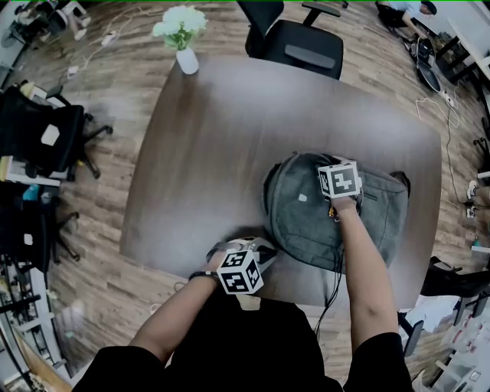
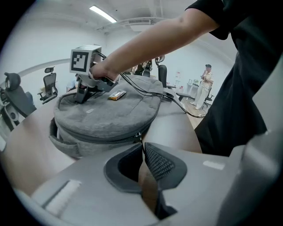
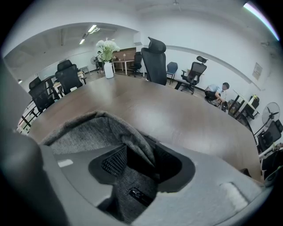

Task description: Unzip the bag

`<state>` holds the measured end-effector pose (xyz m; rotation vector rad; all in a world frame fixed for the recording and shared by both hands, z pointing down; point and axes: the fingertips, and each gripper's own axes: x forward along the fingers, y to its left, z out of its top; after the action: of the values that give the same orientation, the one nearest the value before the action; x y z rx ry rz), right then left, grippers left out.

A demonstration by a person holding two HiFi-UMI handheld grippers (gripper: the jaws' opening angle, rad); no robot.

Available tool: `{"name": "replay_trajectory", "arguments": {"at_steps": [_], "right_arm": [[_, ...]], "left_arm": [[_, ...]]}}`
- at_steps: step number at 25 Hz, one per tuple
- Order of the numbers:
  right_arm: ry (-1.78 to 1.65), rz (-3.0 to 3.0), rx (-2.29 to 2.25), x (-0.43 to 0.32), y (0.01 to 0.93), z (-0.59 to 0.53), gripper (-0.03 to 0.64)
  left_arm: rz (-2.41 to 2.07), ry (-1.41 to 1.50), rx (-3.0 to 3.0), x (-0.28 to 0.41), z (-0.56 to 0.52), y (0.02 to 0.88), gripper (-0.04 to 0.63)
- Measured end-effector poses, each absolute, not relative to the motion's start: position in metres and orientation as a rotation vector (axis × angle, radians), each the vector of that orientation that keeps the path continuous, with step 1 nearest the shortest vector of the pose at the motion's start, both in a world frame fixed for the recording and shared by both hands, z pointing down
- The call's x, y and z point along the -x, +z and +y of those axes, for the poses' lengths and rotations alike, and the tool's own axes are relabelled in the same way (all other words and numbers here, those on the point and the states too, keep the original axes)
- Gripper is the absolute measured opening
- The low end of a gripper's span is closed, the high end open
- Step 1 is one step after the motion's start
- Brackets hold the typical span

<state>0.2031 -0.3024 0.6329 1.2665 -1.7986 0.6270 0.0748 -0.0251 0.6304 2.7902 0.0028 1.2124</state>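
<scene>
Lying flat on the near right part of the brown table, close to its front edge: a grey bag, inside hidden. Pinched at its near side, right at the end of the zip line: the zipper pull, caught between the almost-touching jaw tips of the left gripper. Pressed down on the bag's top: the right gripper, jaws partly apart and clamped on a raised fold of the grey cloth. Trailing from there across the bag: dark cables. Standing at the table's far left corner, well apart from the bag: a white vase holding white flowers. Parked behind the far edge: a black office chair.
</scene>
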Motion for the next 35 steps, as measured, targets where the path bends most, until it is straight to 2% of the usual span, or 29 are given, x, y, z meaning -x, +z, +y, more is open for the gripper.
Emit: {"name": "replay_trajectory", "arguments": {"at_steps": [18, 31, 33, 34, 35], "right_arm": [[0.559, -1.886, -1.286, -0.199, 0.632, -0.305, 0.198], [0.342, -2.032, -1.188, -0.191, 0.619, -0.297, 0.199], [0.302, -2.076, -1.134, -0.184, 0.612, -0.29, 0.21], [0.291, -2.102, -1.109, -0.18, 0.609, -0.285, 0.237], [0.283, -2.128, -1.09, -0.178, 0.605, -0.28, 0.329]], "left_arm": [[-0.184, 0.964, -2.649, -0.118, 0.003, 0.643, 0.031], [-0.446, 0.962, -2.634, -0.124, 0.004, 0.648, 0.031], [-0.488, 0.984, -2.635, -0.12, 0.005, 0.651, 0.042], [-0.512, 0.982, -2.632, -0.117, 0.004, 0.651, 0.059], [-0.532, 0.974, -2.625, -0.114, 0.004, 0.651, 0.096]]}}
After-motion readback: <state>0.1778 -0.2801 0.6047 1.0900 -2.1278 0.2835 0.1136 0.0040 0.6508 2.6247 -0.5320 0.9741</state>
